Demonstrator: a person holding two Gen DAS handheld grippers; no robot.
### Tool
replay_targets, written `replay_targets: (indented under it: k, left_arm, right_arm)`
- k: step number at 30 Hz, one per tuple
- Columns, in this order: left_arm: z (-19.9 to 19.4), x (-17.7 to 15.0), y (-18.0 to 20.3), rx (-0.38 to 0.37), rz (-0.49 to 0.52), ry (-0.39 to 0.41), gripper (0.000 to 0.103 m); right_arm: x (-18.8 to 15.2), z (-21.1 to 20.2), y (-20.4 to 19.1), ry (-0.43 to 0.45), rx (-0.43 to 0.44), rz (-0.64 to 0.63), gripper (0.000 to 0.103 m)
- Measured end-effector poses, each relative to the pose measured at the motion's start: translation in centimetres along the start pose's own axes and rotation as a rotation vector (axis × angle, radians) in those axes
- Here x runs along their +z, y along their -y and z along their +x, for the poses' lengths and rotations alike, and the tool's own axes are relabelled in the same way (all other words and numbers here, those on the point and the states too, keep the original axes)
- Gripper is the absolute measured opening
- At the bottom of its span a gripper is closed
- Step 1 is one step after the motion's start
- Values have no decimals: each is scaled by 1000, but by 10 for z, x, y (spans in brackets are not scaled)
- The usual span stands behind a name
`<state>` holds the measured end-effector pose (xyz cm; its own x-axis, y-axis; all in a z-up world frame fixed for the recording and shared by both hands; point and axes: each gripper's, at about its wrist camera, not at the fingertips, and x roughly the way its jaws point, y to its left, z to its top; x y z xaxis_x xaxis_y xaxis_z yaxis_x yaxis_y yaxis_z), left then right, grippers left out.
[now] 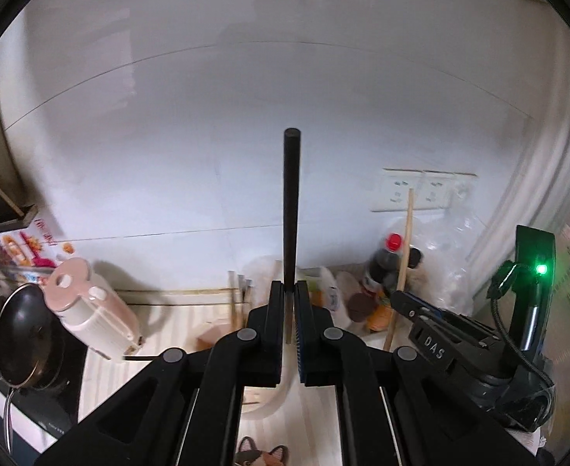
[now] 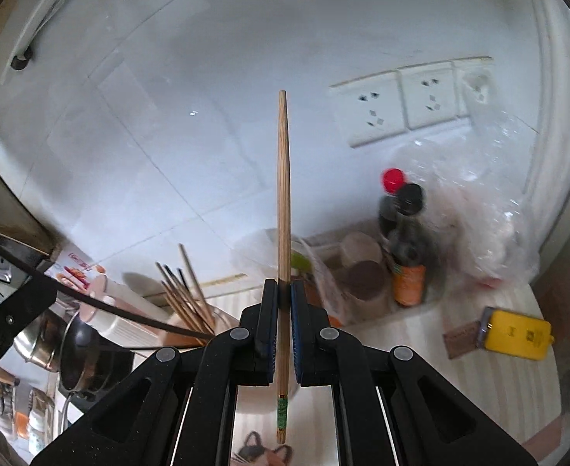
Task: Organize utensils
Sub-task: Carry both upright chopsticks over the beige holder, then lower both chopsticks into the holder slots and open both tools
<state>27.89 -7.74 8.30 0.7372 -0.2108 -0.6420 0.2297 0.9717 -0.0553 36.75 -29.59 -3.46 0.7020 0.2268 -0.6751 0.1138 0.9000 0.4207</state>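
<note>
My left gripper (image 1: 289,291) is shut on a black chopstick (image 1: 291,202) that stands upright between the pads. My right gripper (image 2: 284,291) is shut on a wooden chopstick (image 2: 283,194) with a green band near its lower end, also upright. In the left wrist view the right gripper (image 1: 401,295) shows at right with its wooden chopstick (image 1: 404,240). A holder with several chopsticks (image 2: 186,295) stands left of the right gripper; its top also shows in the left wrist view (image 1: 240,283).
A pink-lidded kettle (image 1: 91,310) and a dark pan (image 1: 25,334) are at left. Sauce bottles (image 2: 405,240), jars and a plastic bag (image 2: 479,213) stand at the back right. A yellow item (image 2: 516,334) lies on the counter. Wall sockets (image 2: 401,105) are behind.
</note>
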Motion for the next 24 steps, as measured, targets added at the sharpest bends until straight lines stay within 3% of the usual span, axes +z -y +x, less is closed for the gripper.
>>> replay_targets:
  k: [12, 24]
  left_arm:
    - [30, -9, -63, 80, -147, -65, 3]
    - [76, -11, -85, 89, -204, -156, 3]
  right_arm:
    - [2, 54, -58, 85, 108, 7, 7]
    - [-21, 97, -93, 252, 104, 8, 7]
